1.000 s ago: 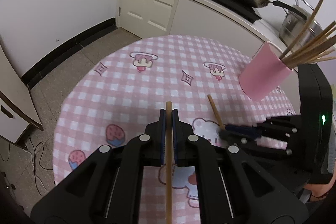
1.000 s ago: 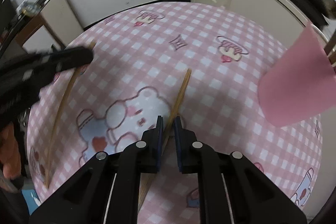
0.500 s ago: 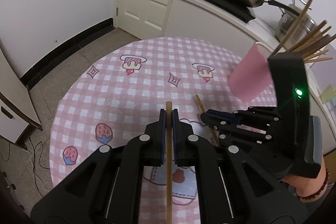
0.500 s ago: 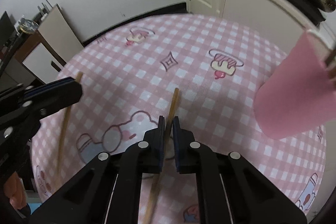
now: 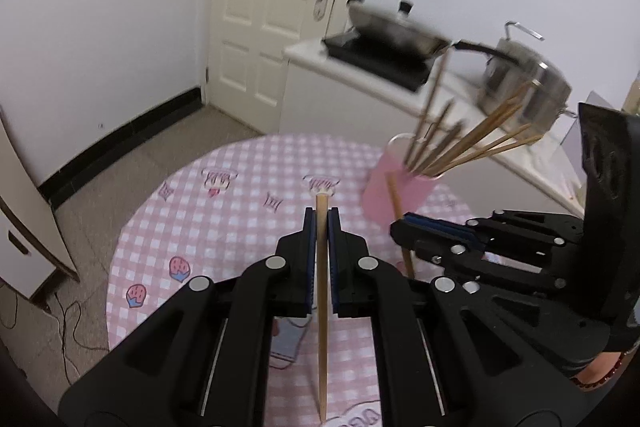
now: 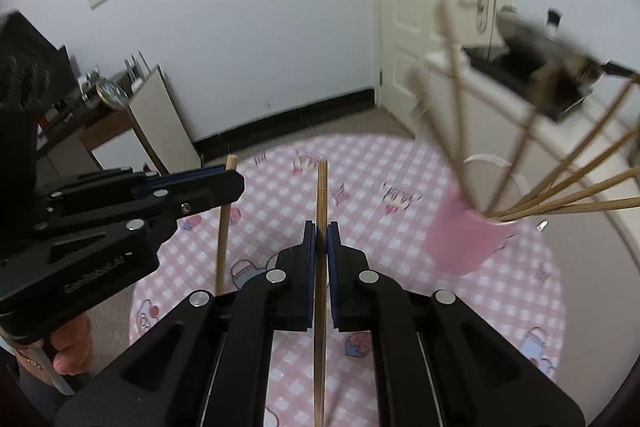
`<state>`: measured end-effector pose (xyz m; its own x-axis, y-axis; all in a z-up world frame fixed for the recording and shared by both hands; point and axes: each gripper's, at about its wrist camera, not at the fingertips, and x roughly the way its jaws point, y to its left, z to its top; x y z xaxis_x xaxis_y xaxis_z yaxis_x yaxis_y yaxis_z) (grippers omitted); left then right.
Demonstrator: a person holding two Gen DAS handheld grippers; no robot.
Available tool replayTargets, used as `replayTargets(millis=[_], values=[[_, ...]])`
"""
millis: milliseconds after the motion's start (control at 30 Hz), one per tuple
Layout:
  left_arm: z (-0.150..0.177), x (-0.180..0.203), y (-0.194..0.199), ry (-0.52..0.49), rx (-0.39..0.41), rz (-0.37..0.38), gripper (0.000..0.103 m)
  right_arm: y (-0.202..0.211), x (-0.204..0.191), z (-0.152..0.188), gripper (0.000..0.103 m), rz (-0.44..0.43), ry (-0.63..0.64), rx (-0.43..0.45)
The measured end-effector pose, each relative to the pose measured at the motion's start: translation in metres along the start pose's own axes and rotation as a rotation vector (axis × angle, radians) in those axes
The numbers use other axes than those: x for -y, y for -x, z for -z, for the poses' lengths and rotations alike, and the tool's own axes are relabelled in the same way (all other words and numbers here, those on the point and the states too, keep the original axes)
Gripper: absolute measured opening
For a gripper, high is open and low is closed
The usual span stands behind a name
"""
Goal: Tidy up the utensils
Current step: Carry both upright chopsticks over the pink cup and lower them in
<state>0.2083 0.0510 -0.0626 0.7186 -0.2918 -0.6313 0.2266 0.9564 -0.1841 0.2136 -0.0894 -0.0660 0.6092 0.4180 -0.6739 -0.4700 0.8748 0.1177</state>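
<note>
Each gripper holds one wooden chopstick above the round pink checked table (image 5: 208, 211). My left gripper (image 5: 321, 217) is shut on a chopstick (image 5: 322, 307) that runs down between its jaws. My right gripper (image 6: 320, 231) is shut on a second chopstick (image 6: 320, 267). The left wrist view shows the right gripper (image 5: 404, 227) to the right, with its chopstick (image 5: 396, 199) in front of the pink cup (image 5: 394, 193). The right wrist view shows the left gripper (image 6: 236, 183) with its chopstick (image 6: 222, 251) on the left. The pink cup (image 6: 464, 241) holds several chopsticks (image 6: 560, 183), fanned out to the right.
A white counter (image 5: 352, 91) behind the table carries a black cooktop with a lidded pan (image 5: 392, 31) and a steel pot (image 5: 524, 75). A white door (image 5: 272, 7) stands at the back. A low cabinet (image 6: 160, 119) is left of the table; a hand (image 6: 68, 351) grips the left tool.
Both grippers have risen from the table, each carrying its chopstick. The right one lifted its chopstick off the cloth. The cup now sits lower and closer in both views.
</note>
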Motion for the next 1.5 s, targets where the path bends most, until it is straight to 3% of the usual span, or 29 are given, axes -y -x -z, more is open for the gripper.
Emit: replayTargets(millis=[300,667,867,1133,1300,1500], values=[[-0.012,0.045,0.043,-0.029,0.12,0.007,0.006,0.08,0.029,0.002,0.004,0.037,-0.018,0.157],[-0.041,0.077,0.066,-0.035,0.241,0.025,0.006,0.137,0.065,-0.011,0.004,0.139,-0.019,0.266],[-0.066,0.09,0.071,-0.019,0.308,0.026,0.006,0.144,0.077,-0.027,0.004,0.165,-0.012,0.302],[-0.097,0.101,0.07,-0.009,0.405,-0.038,0.006,0.133,0.082,-0.051,0.004,0.164,0.018,0.339],[-0.111,0.081,0.07,0.011,0.448,-0.098,0.006,0.121,0.089,-0.063,0.004,0.173,0.032,0.344],[-0.125,0.051,0.051,0.088,0.468,-0.106,0.006,0.107,0.101,-0.075,0.004,0.17,0.033,0.353]])
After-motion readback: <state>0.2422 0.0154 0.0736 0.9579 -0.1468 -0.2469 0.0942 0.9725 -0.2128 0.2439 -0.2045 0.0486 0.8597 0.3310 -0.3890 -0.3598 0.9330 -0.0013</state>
